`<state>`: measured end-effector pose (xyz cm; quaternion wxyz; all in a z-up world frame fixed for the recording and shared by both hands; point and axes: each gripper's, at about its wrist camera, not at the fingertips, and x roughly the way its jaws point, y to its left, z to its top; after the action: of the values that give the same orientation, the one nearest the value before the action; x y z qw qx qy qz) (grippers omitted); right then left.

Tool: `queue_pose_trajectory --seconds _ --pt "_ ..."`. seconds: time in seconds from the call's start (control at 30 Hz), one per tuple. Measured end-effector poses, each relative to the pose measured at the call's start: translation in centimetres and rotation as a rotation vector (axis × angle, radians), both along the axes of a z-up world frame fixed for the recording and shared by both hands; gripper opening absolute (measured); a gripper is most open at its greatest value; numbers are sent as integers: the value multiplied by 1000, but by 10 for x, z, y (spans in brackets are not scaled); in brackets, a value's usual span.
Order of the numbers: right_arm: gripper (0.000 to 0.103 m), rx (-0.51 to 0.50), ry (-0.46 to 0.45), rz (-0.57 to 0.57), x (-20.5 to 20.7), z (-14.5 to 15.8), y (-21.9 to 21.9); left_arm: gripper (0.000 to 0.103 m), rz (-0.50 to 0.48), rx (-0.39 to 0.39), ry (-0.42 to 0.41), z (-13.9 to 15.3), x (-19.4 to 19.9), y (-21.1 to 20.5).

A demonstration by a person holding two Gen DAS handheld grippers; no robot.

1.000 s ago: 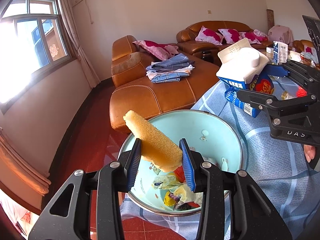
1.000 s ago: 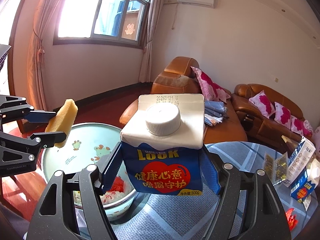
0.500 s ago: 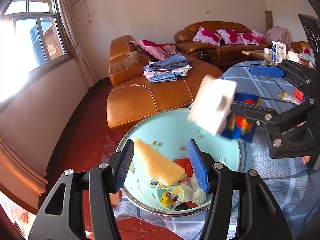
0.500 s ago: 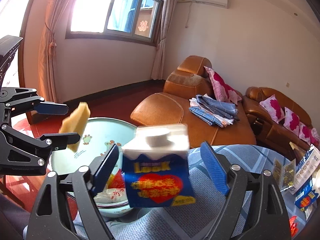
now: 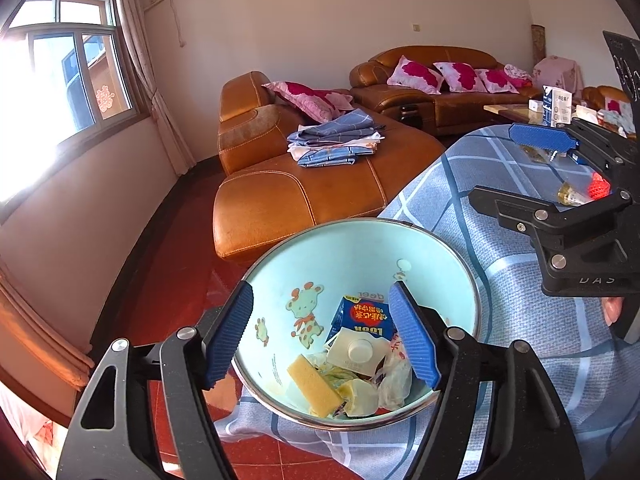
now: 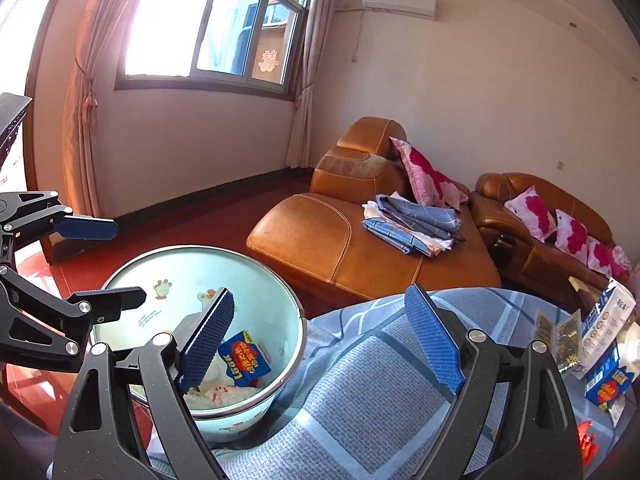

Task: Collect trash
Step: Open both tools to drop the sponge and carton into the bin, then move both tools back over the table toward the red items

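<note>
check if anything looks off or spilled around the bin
Nothing spilled. The milk carton lies tipped over inside the bin, beside the yellow sponge and wrappers. Both the left gripper and right gripper are open and empty.

One basin (image 5: 440, 256) at lower centre holds one milk carton (image 5: 362, 334) and one yellow sponge (image 5: 314, 386). Two grippers: left gripper (image 5: 320, 340), right gripper (image 6: 334, 342).

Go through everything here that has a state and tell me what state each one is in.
Left gripper: open, empty, above the basin.
Right gripper: open, empty.
Milk carton: capped, lying in the basin.
Yellow sponge: lying in the basin.
Basin: upright, partly filled with trash.
</note>
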<state>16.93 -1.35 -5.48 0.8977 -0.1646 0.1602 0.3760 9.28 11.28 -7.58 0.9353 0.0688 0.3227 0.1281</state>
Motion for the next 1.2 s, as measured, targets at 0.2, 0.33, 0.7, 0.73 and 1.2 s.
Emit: queue_pose_trajectory --seconds 0.2,0.33,0.7,0.73,1.2 --pt "88 4 -5 -17 -3 -1 0 70 3 -7 -7 -1 -2 2" --pt "88 14 -5 -34 -2 -1 -2 70 2 -5 -7 0 -2 1" --pt "88 50 -44 -126 -13 7 -20 76 -11 5 -18 6 -3 -5" --pt "89 52 -38 -130 -14 7 -23 77 -13 7 -19 7 -3 -6" --pt "91 80 -53 -162 -31 21 -54 83 -47 19 -31 17 -6 -25"
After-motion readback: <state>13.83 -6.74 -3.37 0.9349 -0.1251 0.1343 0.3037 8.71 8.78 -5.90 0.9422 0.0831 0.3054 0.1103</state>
